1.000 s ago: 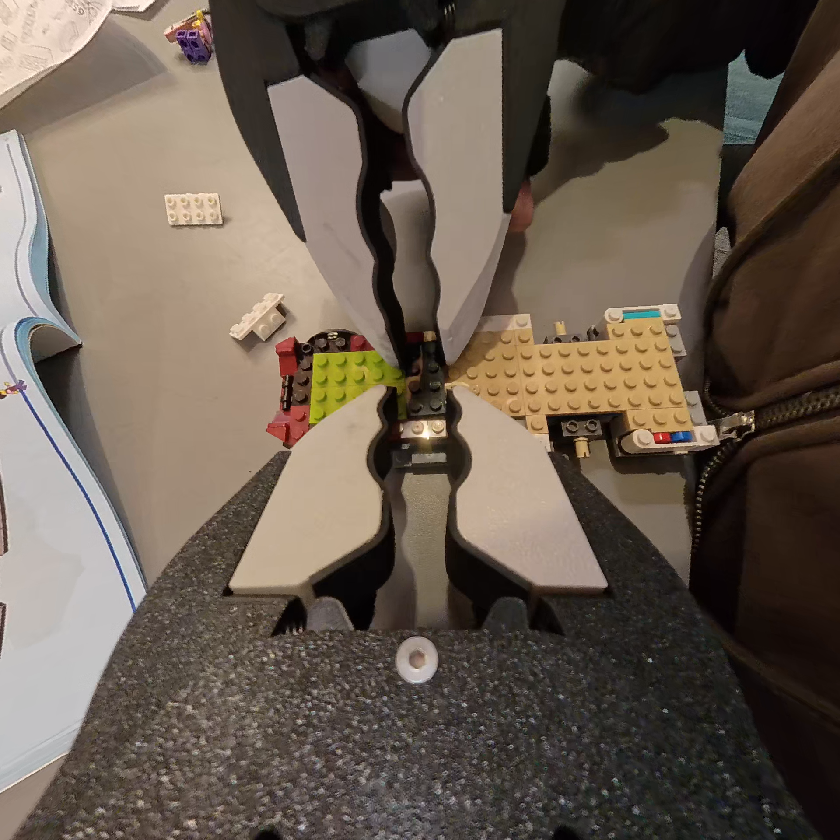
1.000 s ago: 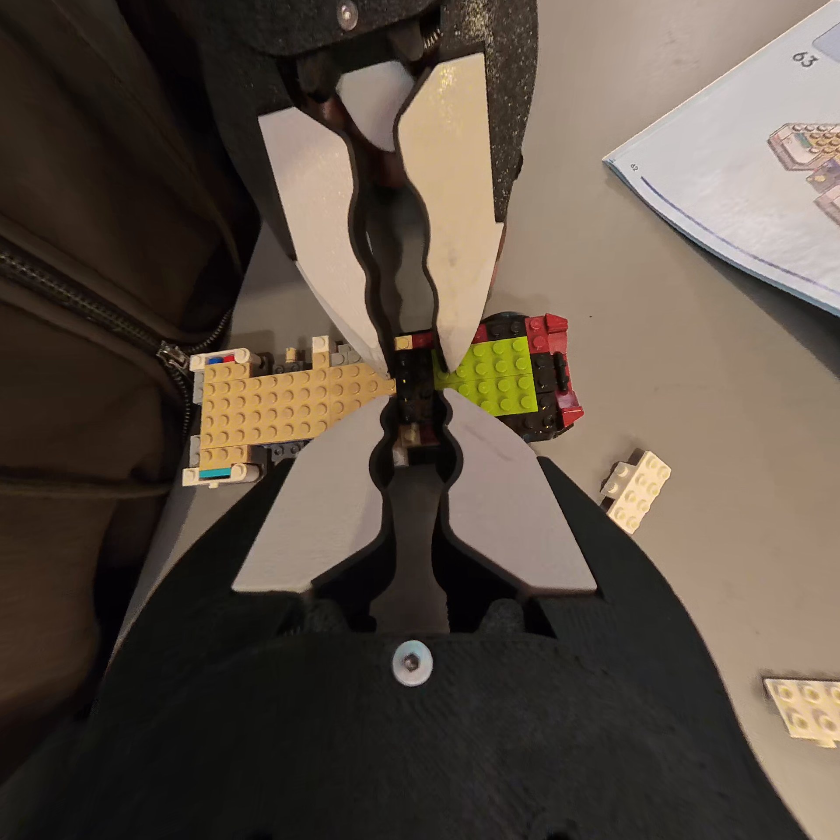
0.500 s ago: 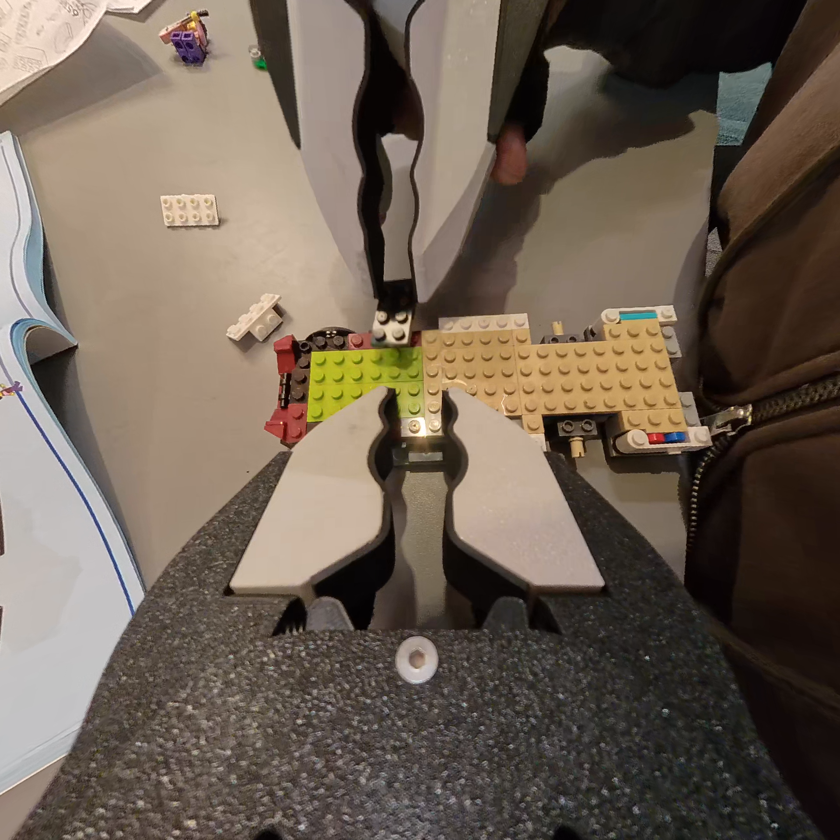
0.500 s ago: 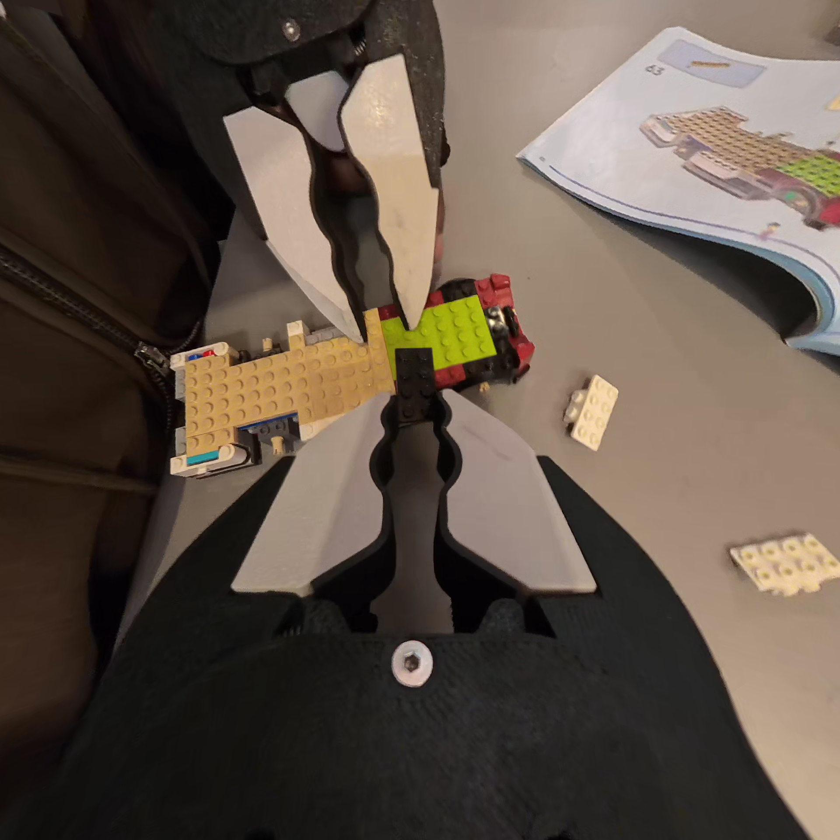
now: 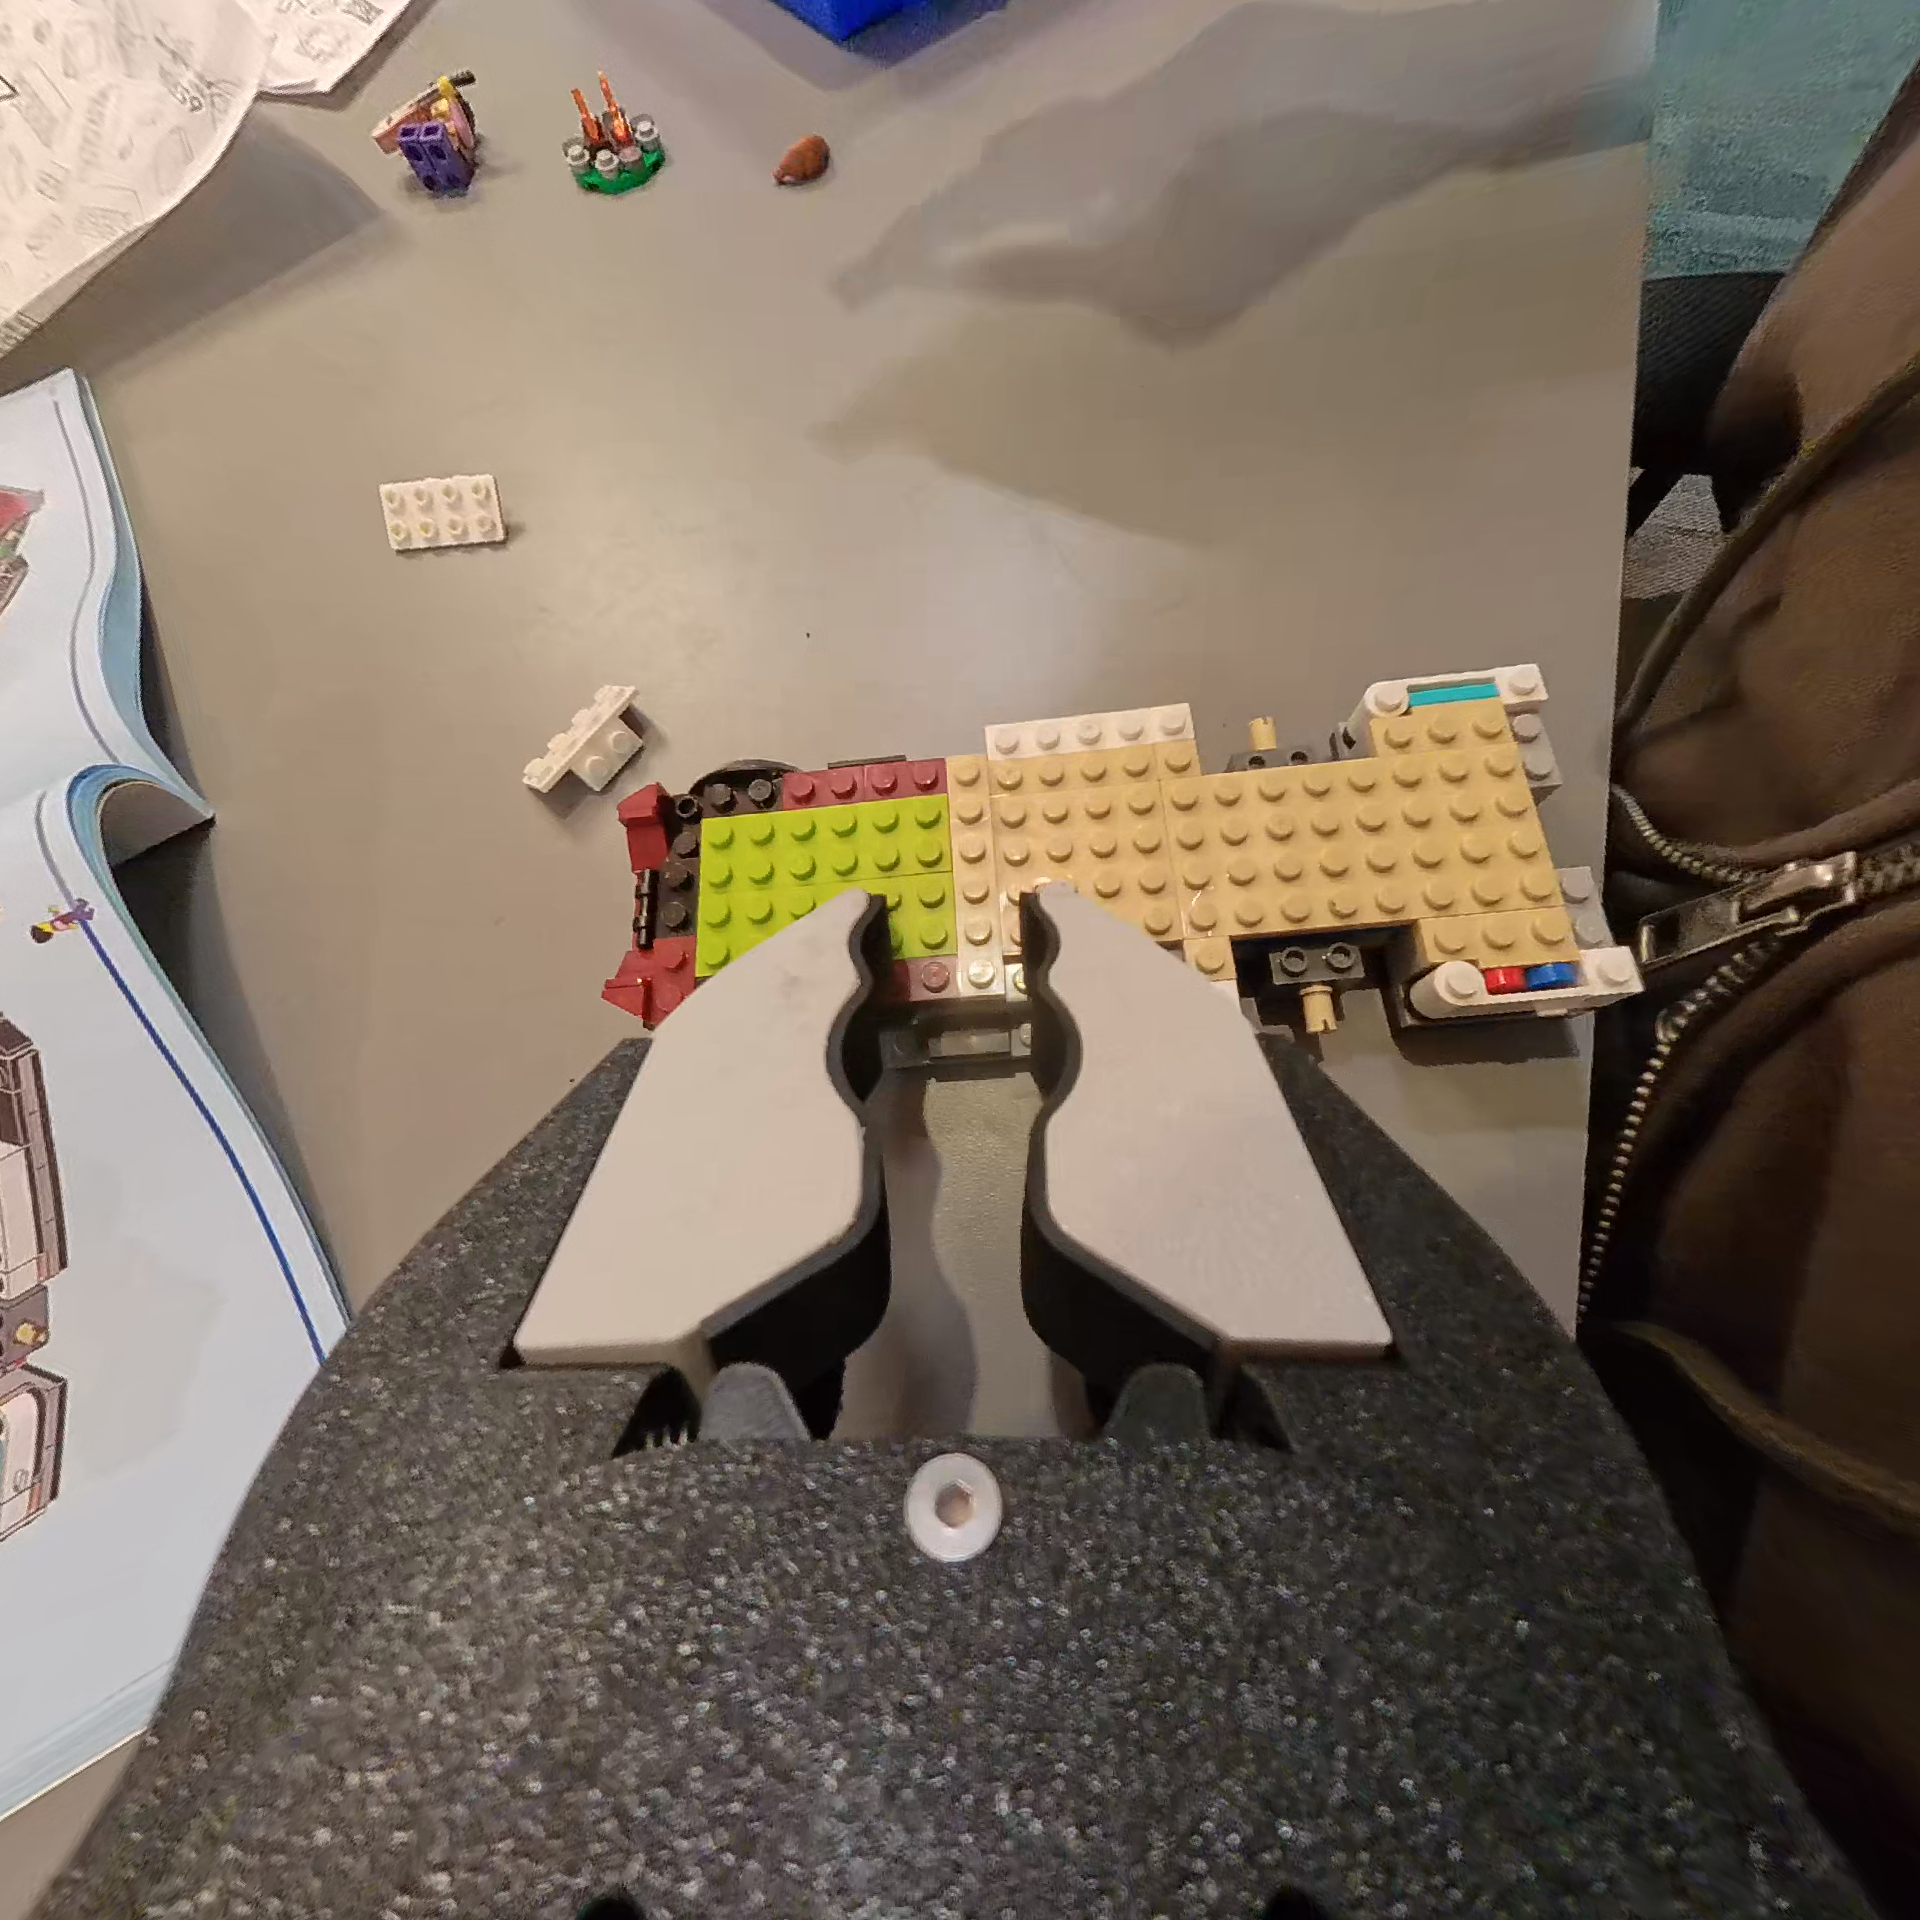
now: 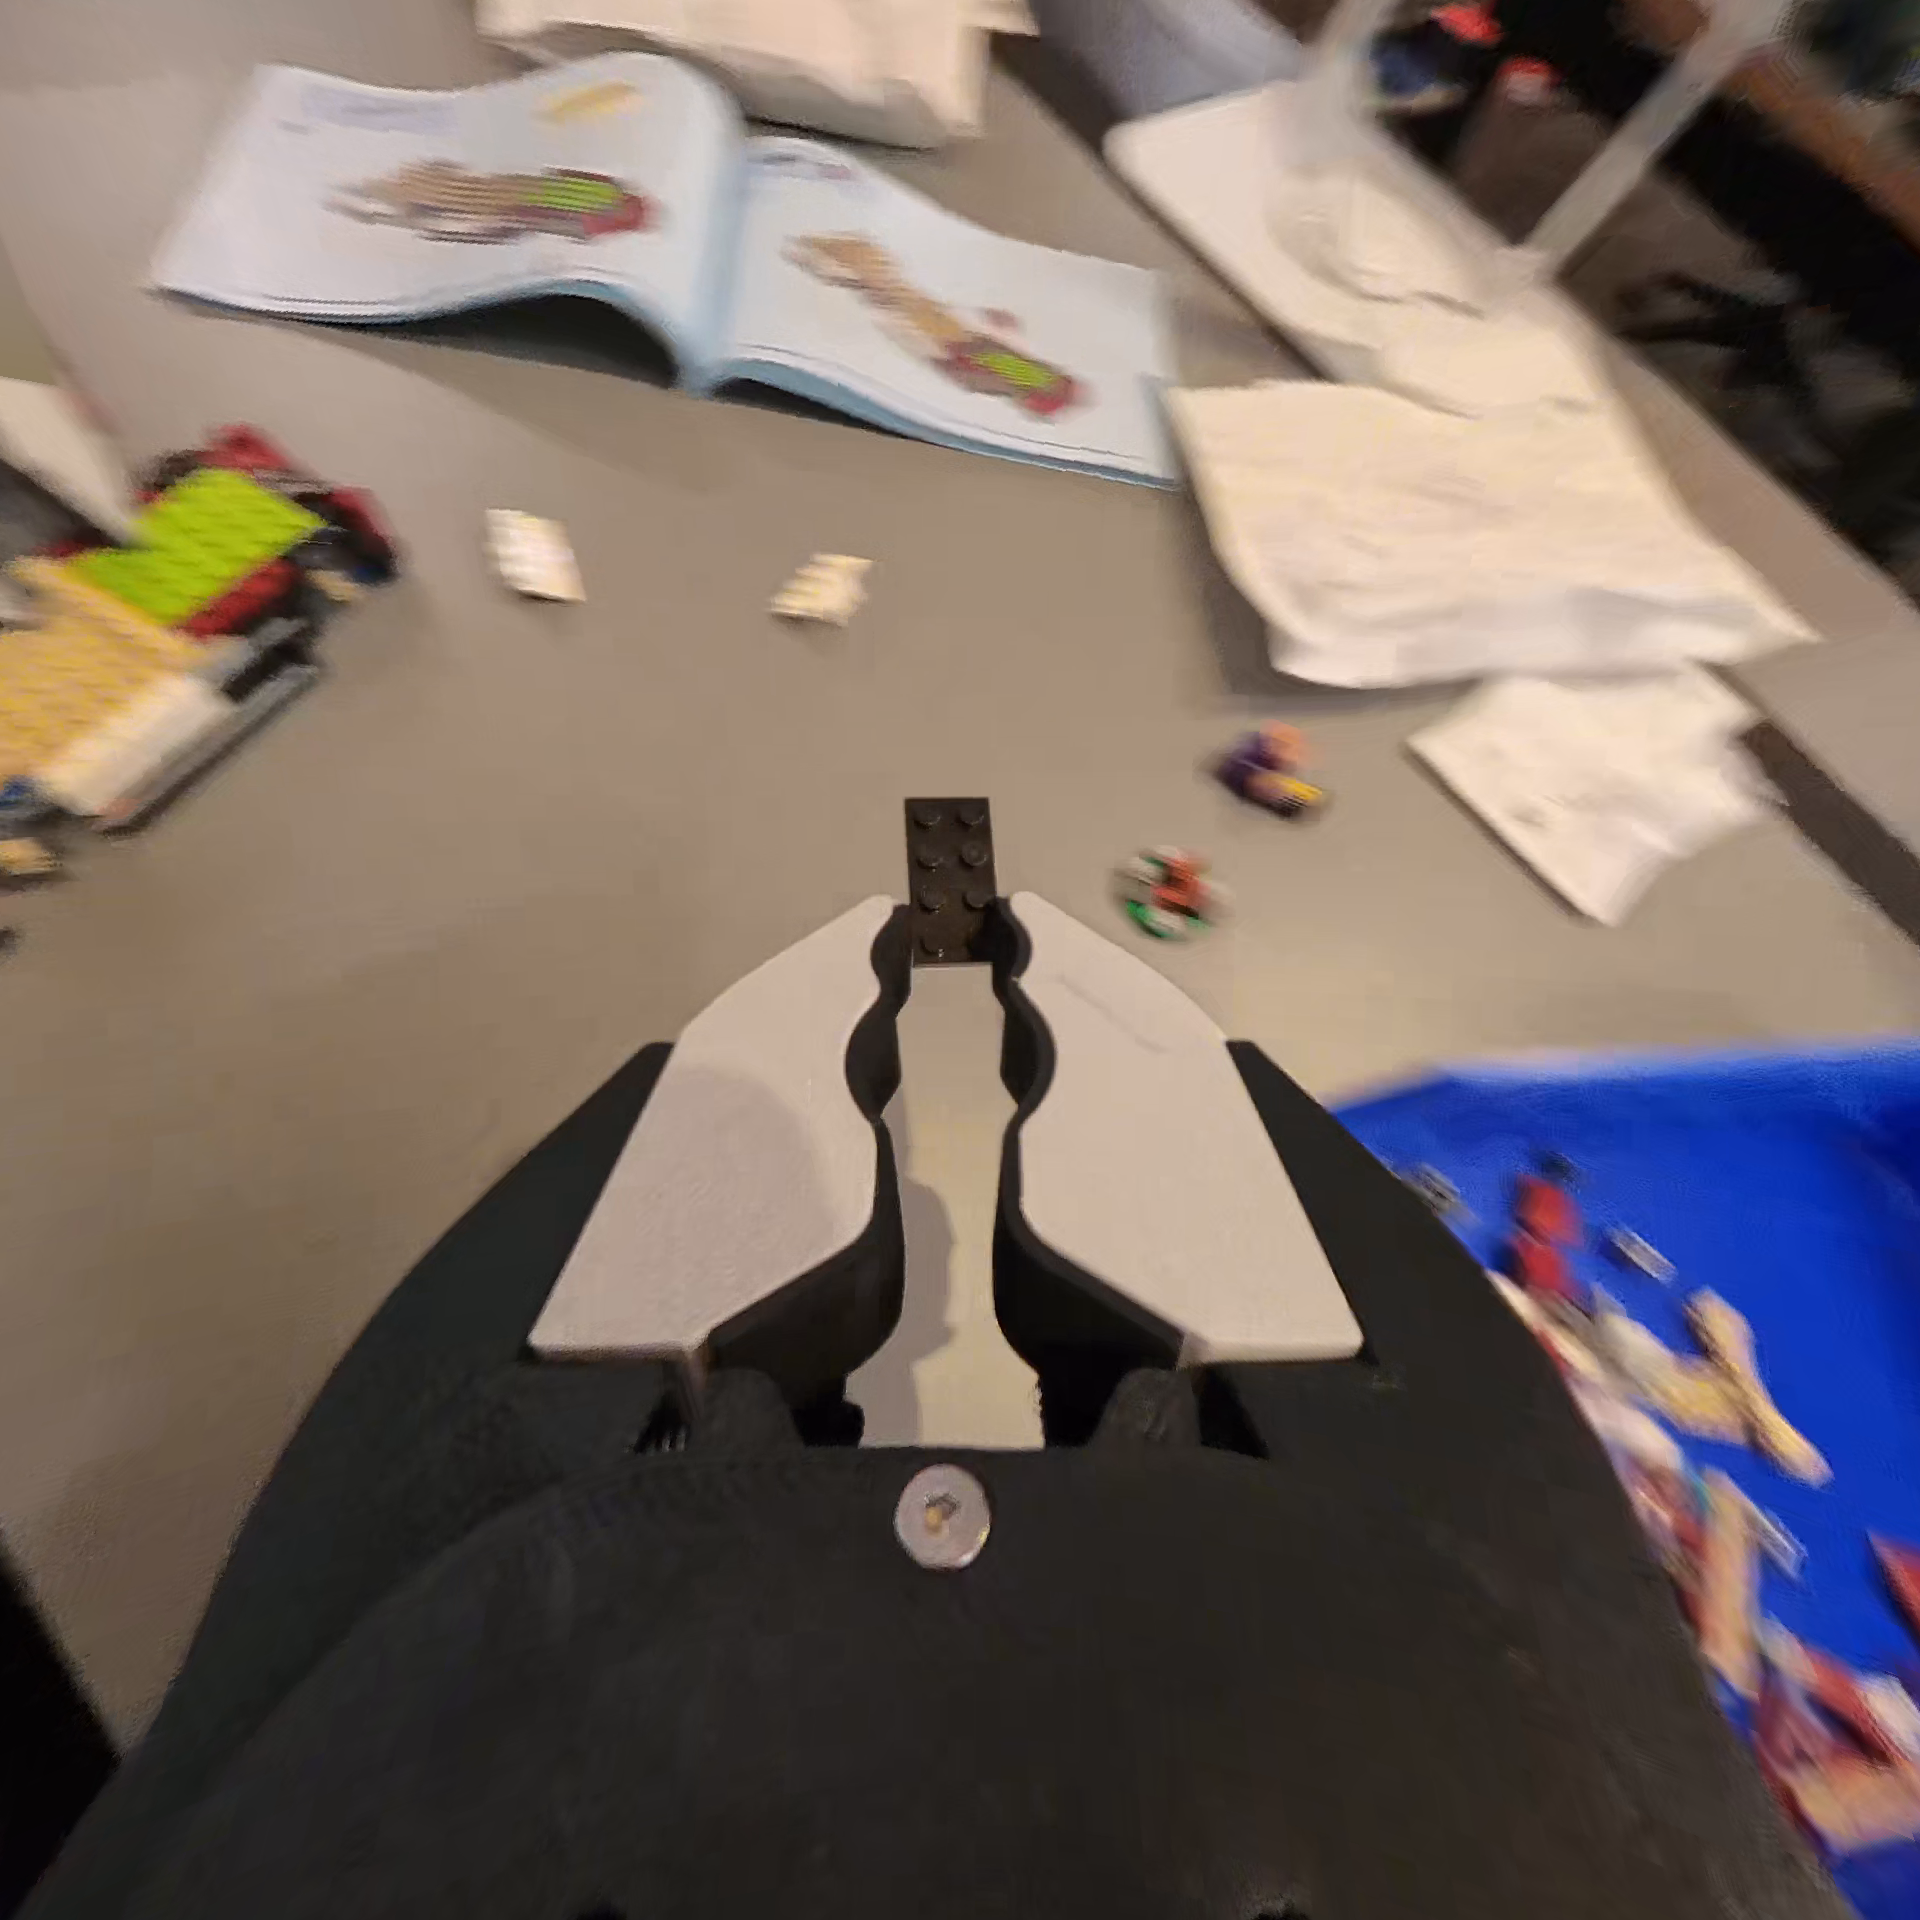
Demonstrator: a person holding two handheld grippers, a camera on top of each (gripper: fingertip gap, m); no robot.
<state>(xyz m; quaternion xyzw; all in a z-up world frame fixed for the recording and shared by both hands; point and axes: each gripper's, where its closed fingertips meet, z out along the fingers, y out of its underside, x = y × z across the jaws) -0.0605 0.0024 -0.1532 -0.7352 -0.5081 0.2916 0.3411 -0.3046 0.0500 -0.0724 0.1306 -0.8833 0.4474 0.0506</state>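
The brick model (image 5: 1091, 862) of tan and lime plates lies flat on the grey table (image 5: 727, 416). The left gripper (image 5: 951, 904) straddles its near edge, jaws part open; whether the pads press it is unclear. Left of the model lie 2 white pieces (image 5: 587, 738). Away from the model, the right gripper (image 6: 951, 914) clamps a black plate (image 6: 948, 862) by its near end.

The left gripper (image 5: 951, 914) is showing two flat grey fingers (image 5: 727, 1143) with wavy black edges, a bumpy dark grey body and a round silver screw (image 5: 953, 1507). The right gripper (image 6: 948, 914) is looking alike, but black. A brown zip-up jacket (image 5: 1787, 1039) is showing beside.
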